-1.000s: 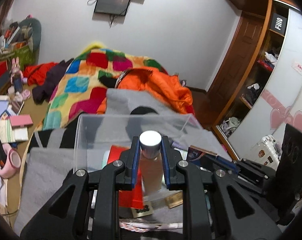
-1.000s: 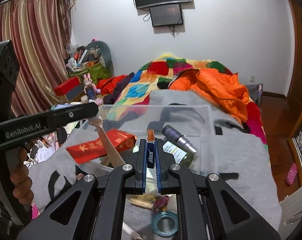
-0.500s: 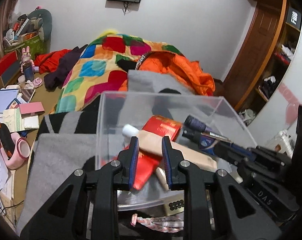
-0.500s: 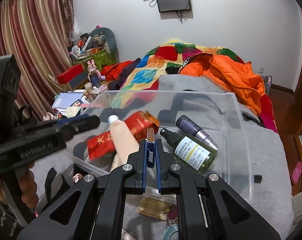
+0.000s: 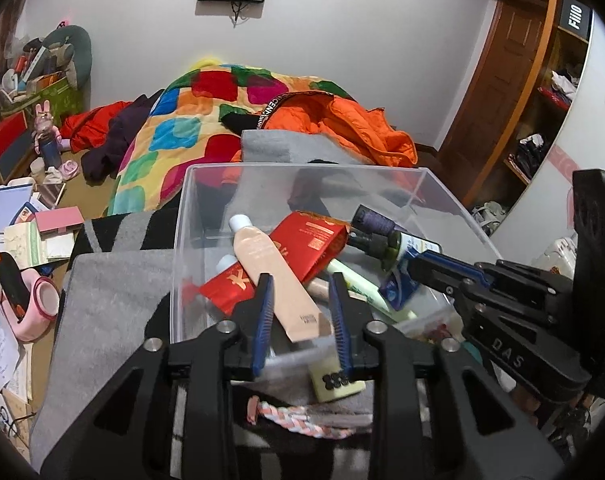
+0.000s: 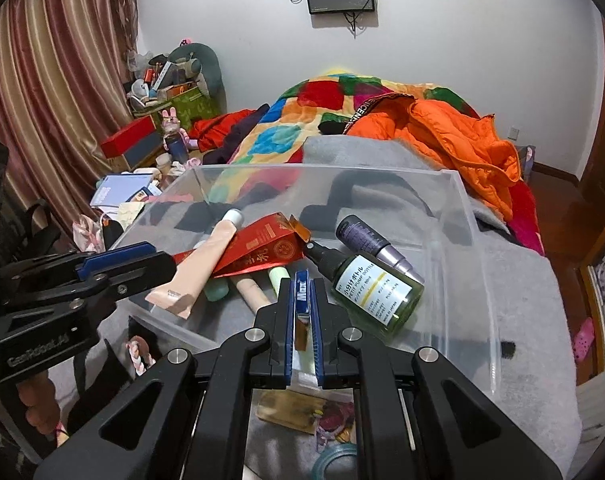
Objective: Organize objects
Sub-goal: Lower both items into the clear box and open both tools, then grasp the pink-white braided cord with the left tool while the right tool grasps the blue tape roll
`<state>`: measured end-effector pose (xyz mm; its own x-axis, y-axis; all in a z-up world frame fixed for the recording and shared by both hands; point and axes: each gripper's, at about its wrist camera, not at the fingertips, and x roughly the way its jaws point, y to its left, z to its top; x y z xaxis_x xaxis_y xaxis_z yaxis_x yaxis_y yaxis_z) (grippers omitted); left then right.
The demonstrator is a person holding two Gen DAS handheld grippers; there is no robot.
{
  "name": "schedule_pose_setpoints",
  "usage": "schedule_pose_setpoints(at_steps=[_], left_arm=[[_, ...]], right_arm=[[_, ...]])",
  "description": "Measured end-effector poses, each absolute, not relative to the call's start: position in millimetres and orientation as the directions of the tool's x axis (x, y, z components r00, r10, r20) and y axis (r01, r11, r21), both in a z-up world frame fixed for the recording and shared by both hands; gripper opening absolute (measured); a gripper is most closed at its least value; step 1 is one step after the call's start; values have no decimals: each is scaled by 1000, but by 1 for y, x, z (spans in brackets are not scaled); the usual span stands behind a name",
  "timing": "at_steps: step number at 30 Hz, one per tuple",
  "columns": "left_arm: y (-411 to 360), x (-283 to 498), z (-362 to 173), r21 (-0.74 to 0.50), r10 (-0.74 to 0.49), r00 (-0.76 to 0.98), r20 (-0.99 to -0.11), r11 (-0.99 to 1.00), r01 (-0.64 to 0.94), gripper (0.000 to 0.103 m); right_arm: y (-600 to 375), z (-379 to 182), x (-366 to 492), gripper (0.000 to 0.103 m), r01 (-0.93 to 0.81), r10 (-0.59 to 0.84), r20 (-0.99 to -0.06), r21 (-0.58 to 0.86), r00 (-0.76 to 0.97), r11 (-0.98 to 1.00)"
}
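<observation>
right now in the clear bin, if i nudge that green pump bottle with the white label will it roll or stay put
The green pump bottle lies on its side and looks round, so it would probably roll. The purple bottle beside it might stop it. Its smooth surface may slip between pads.

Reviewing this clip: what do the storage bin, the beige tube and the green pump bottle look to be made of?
Storage bin: clear, glossy rigid plastic; the bedding shows through its walls.
Beige tube: apparently soft matte plastic, with a flat crimped end and a white cap.
Green pump bottle: translucent green plastic or glass, hard to tell which; glossy, with a white printed label and a black pump top.
</observation>
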<state>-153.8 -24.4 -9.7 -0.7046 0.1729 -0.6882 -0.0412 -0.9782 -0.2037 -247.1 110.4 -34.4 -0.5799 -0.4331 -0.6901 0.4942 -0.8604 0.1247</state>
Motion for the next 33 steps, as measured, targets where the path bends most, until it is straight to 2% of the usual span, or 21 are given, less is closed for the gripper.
schedule_pose_setpoints(at_steps=[4, 8, 11, 13, 16, 18, 26, 33], left_arm=[[-22, -143, -3, -182, 156, -720, -676, -982, -42, 44], [-22, -134, 6, -170, 151, -734, -662, -984, -49, 49], [-23, -126, 13, -162, 142, -749, -647, -986, -47, 55], [-26, -121, 16, -166, 141, -755, -641, -985, -43, 62], [-28, -115, 18, -164, 135, -757, -640, -986, -37, 67], [-30, -112, 15, -160, 132, -752, -646, -986, -36, 68], [-34, -101, -6, -156, 118, -724, -680, -988, -14, 69], [-37, -98, -29, -178, 128, -688, -714, -984, 2, 69]], right_arm=[[115, -32, -242, 15, 485, -415, -687, 102, -597, -868], [122, -27, -237, 42, 467, -399, -680, 94, -615, -879], [127, -21, -231, 50, 450, -385, -662, 81, -643, -890], [131, -16, -226, 51, 444, -378, -651, 70, -658, -893], [138, -9, -219, 54, 433, -366, -630, 52, -685, -900], [143, -5, -213, 58, 424, -357, -617, 41, -701, -905], [165, -4, -191, 60, 395, -323, -598, 11, -734, -919], [180, -24, -181, 61, 370, -302, -641, 30, -706, -929]])
